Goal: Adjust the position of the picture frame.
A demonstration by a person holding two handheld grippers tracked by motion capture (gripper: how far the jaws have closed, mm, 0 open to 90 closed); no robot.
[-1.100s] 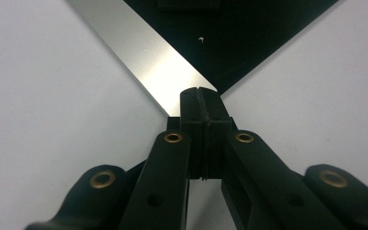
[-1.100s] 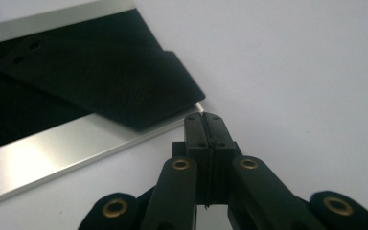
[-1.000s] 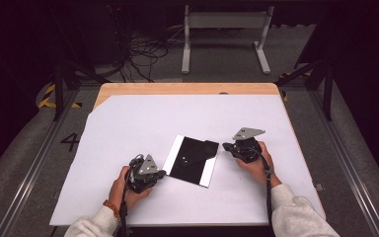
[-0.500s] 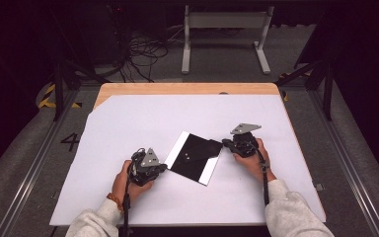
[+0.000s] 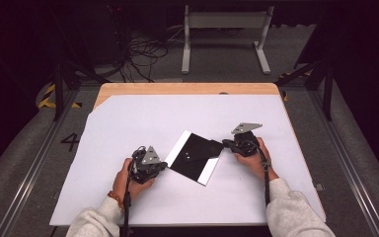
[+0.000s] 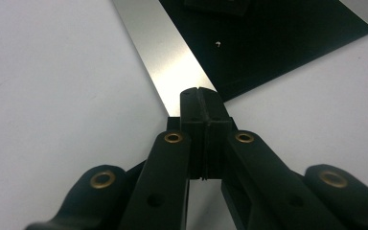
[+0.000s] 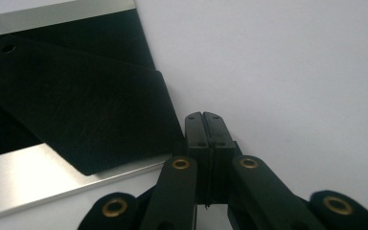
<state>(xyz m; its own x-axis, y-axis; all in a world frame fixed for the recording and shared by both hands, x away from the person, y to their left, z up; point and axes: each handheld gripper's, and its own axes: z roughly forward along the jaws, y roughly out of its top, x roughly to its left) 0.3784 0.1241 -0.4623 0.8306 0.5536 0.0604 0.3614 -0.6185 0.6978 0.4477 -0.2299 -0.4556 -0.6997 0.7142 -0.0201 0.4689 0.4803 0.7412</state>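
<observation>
A flat black panel (image 5: 193,159) with silver strips along two edges lies turned at an angle in the middle of the white table sheet (image 5: 128,123). A thin black flap (image 7: 86,115) with small holes rests on top of it. My left gripper (image 5: 164,167) is at the panel's near left corner. Its jaws are shut, and its tip (image 6: 199,92) is right at the end of the silver strip (image 6: 167,62). My right gripper (image 5: 224,145) is at the panel's right corner, also shut, with its tip (image 7: 204,116) just beside the flap's rounded corner. Nothing is between either pair of jaws.
The white sheet covers a wooden tabletop (image 5: 187,89) whose far edge shows bare. Beyond the table are a white metal stand (image 5: 224,29) and loose cables (image 5: 143,54) on the floor. Dark rails (image 5: 325,84) run along both sides.
My left hand has edged slightly forward toward the panel's corner. The right hand and the panel have hardly shifted, and both grippers stay shut.
</observation>
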